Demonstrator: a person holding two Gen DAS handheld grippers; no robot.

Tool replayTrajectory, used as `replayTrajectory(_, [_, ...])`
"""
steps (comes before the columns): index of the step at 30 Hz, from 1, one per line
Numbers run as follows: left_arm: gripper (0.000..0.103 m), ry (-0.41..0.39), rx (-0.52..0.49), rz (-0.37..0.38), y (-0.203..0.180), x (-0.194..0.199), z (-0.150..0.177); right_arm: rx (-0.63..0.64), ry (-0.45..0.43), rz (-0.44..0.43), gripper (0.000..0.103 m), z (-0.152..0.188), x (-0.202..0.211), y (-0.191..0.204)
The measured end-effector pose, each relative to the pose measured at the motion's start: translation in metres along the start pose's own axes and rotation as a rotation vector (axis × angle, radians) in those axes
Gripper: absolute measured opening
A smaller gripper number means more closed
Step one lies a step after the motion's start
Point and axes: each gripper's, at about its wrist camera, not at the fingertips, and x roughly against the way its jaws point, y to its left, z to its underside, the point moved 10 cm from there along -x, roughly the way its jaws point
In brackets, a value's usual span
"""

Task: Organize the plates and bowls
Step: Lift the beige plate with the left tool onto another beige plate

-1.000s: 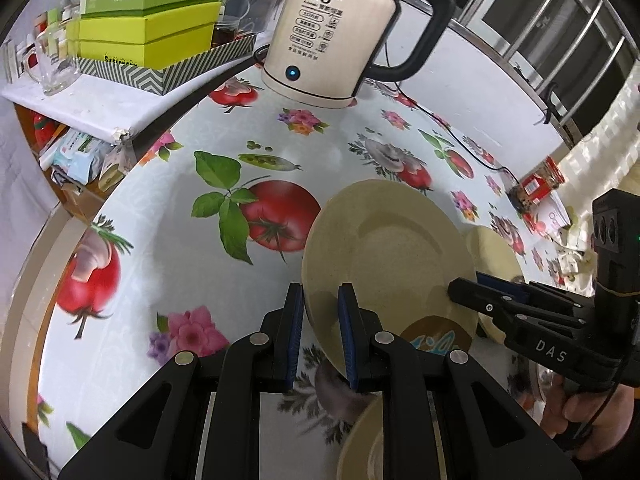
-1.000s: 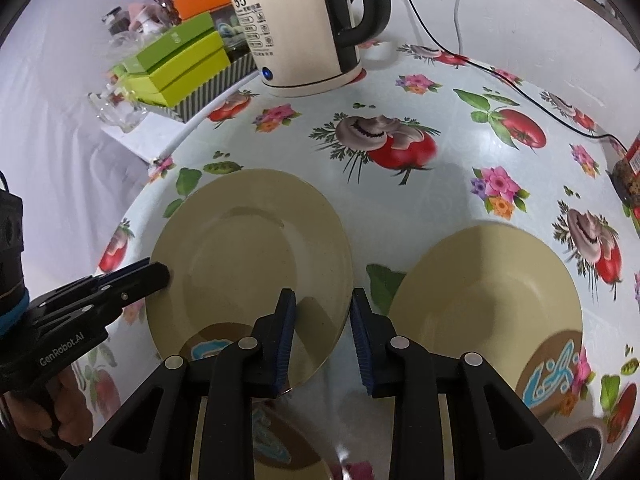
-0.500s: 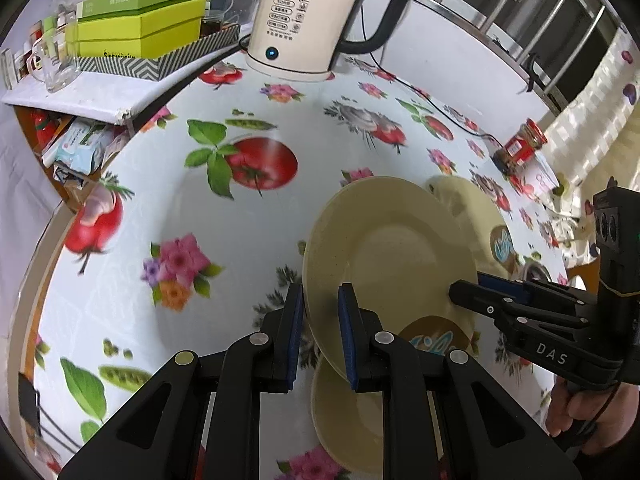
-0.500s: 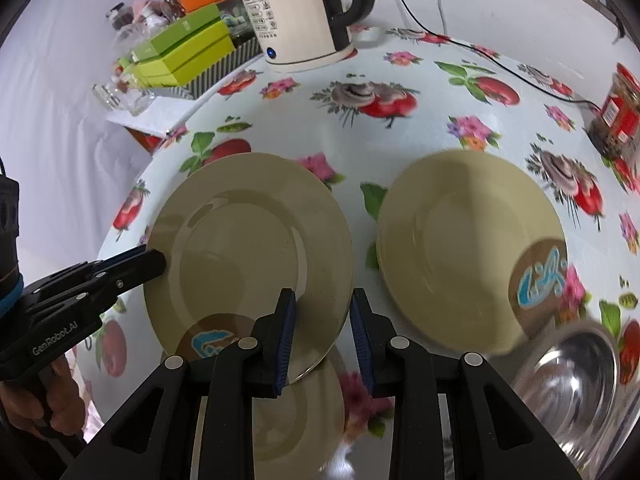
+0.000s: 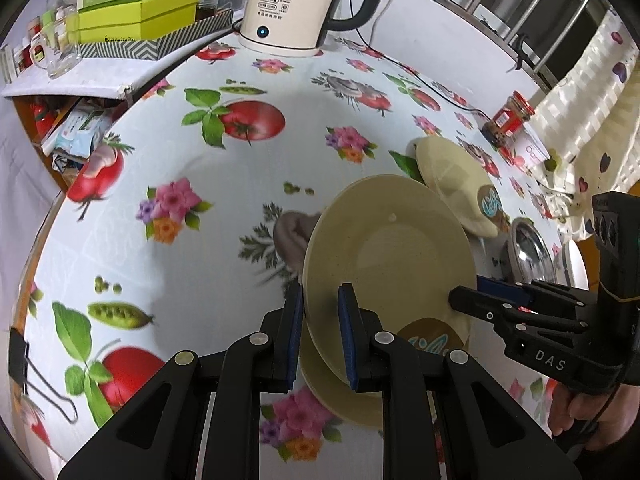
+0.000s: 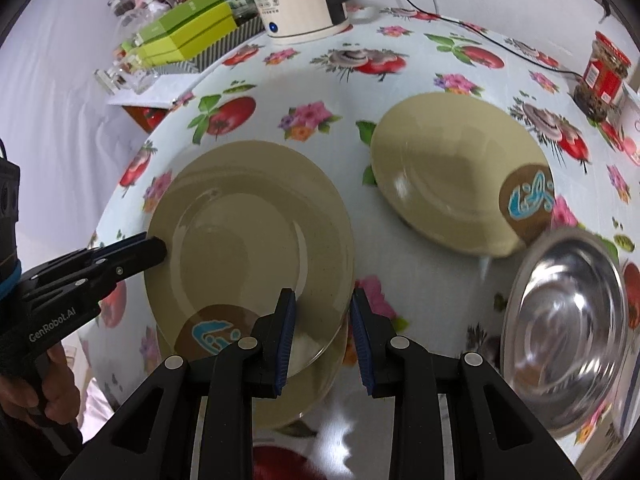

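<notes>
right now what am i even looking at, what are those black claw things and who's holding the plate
These are two handheld grabbing tools, one in each of a person's hands, each with a camera looking along its two fingers. One picture is from the left tool, the other from the right tool. Both pinch opposite edges of the same tan plate, lifted above another plate on the flowered tablecloth. Also on the table: a third tan plate, a steel bowl, a white kettle and a red jar. Green boxes sit on a shelf beside it.
</notes>
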Motion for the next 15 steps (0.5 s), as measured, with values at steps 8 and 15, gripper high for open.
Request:
replayTrajectory(8, [0.018,0.006,-0.001,-0.003,-0.001,0.006,0.015,0.001,0.014,0.007,0.027,0.019,0.005,0.003])
replayTrajectory(15, [0.018,0.009,-0.007,-0.012,-0.002,0.007,0.021,0.017,0.014,0.019,0.027,0.026,0.007,0.006])
